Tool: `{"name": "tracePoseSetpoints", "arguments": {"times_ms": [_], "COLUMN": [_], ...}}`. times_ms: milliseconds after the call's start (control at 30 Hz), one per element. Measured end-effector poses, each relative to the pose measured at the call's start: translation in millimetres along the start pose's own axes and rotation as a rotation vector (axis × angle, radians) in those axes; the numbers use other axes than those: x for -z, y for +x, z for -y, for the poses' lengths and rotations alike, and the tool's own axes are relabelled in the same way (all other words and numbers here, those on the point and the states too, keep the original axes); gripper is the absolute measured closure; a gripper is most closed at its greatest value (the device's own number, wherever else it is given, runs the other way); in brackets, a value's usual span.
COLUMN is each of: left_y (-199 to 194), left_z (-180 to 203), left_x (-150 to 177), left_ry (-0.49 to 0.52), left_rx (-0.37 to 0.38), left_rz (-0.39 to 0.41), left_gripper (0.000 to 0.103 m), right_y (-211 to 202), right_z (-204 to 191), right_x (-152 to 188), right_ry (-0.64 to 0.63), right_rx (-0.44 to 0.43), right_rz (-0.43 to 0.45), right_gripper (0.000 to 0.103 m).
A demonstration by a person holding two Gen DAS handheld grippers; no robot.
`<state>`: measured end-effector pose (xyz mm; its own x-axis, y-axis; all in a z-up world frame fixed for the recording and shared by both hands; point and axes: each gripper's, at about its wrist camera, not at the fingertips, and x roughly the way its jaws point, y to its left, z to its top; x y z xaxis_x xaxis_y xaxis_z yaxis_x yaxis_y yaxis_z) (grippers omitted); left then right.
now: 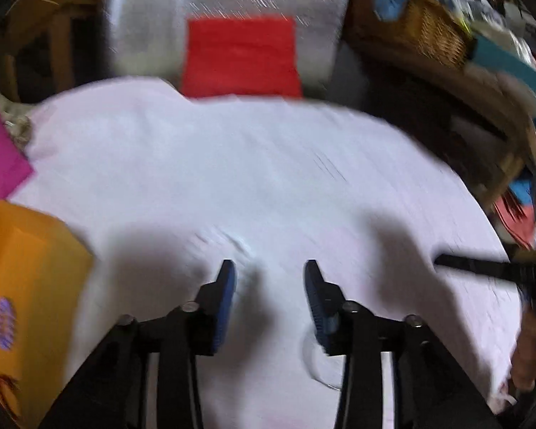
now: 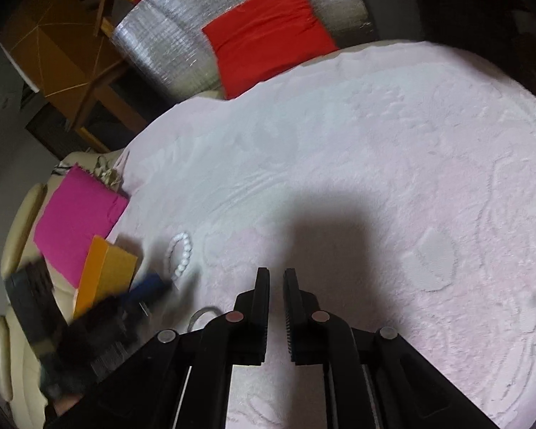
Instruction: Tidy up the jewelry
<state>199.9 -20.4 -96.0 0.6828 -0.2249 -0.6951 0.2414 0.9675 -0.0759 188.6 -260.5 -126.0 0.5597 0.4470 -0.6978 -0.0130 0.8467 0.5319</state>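
Observation:
My left gripper (image 1: 269, 268) is open and empty above the white-pink cloth (image 1: 232, 178); the view is blurred by motion. A thin clear ring (image 1: 314, 364) lies on the cloth under its right finger. An orange box (image 1: 25, 286) stands at the left. My right gripper (image 2: 276, 275) has its jaws nearly together with nothing between them. In the right wrist view a white bead bracelet (image 2: 180, 257) lies on the cloth left of the fingers, a clear ring (image 2: 203, 312) lies nearer, and the orange box (image 2: 103, 275) stands beside the blurred left gripper (image 2: 150, 286).
A pink paper sheet (image 2: 75, 218) lies at the cloth's left edge. A red cushion (image 2: 268, 28) rests on a silver-covered seat (image 2: 168, 50) behind the table. A wicker basket (image 1: 432, 32) and clutter fill the far right. A wooden table (image 2: 60, 46) stands at the far left.

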Motion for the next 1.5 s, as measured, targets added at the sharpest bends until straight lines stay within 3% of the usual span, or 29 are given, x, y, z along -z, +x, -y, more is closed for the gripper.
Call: {"name": "tracePoseSetpoints", "arguments": {"times_ms": [67,233,333,433,567,667,733,1167,1200,1500], "left_y": [5,37,40,48,63,63,65,67,67,65], "left_z": [-17,-53,-47,-43,-31,-27,-25,-24,-24,-17], "left_x": [-2,8,6,1,0,2,5,4,4,4], "left_ry": [-0.014,-0.153,-0.137,-0.122,-0.078,-0.042,-0.029,0.003,0.006,0.029], "left_rx": [-0.067,-0.035,-0.026,-0.004,-0.052,-0.096,-0.111,-0.127,-0.126,-0.115], "left_rz": [-0.025,-0.147,-0.134,-0.130,-0.142,-0.141,-0.143,-0.120,-0.119,-0.106], "left_gripper": [0.049,0.049,0.049,0.047,0.047,0.047,0.047,0.047,0.048,0.089], "right_y": [7,26,38,47,57,57,59,51,50,43], "right_z": [-13,-47,-59,-60,-65,-72,-71,-68,-66,-58], "right_x": [7,29,40,46,52,60,61,49,48,43], "right_ry": [-0.040,-0.155,-0.199,-0.215,-0.263,-0.333,-0.351,-0.318,-0.309,-0.264], "right_rx": [-0.027,-0.020,0.014,0.050,0.116,0.173,0.213,0.238,0.240,0.247], "right_rz": [-0.038,-0.107,-0.128,-0.119,-0.104,-0.062,-0.041,0.028,0.030,0.046], "right_gripper": [0.092,0.088,0.075,0.075,0.075,0.085,0.097,0.099,0.099,0.099]}}
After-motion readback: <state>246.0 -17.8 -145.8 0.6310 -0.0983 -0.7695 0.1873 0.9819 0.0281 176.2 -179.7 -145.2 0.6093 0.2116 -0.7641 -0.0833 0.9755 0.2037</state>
